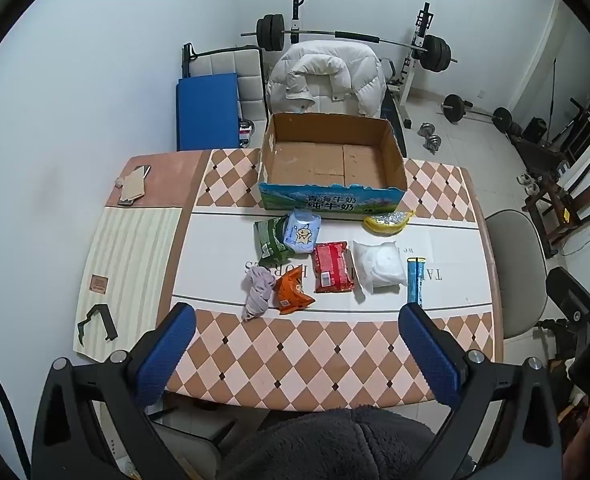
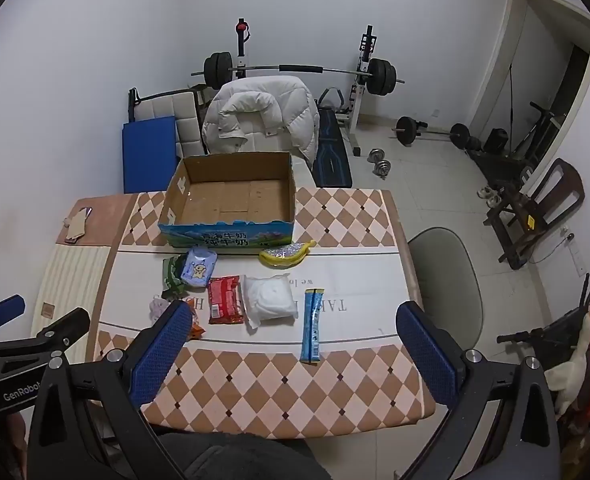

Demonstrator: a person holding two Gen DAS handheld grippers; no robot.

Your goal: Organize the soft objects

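An empty cardboard box [image 1: 333, 160] [image 2: 231, 196] stands at the table's far side. In front of it lie several soft items: a green packet [image 1: 270, 240], a pale blue pouch [image 1: 303, 232] [image 2: 198, 270], a yellow banana-shaped pouch [image 1: 389, 222] [image 2: 287, 255], a red packet [image 1: 332, 266] [image 2: 225, 300], a white bag [image 1: 379, 266] [image 2: 270, 297], a blue stick pack [image 1: 415, 280] [image 2: 311, 326], an orange packet [image 1: 293, 292] and a lilac cloth [image 1: 257, 290]. My left gripper [image 1: 297, 320] and right gripper [image 2: 293, 320] hover open above the near table edge, nothing between their fingers.
A white jacket [image 1: 327, 76] hangs on a chair behind the box. A grey chair [image 2: 443, 280] stands at the table's right. Left on the table lie a beige mat [image 1: 127, 268], a black bracket [image 1: 97, 322] and a cardboard scrap [image 1: 133, 186]. Weights fill the room behind.
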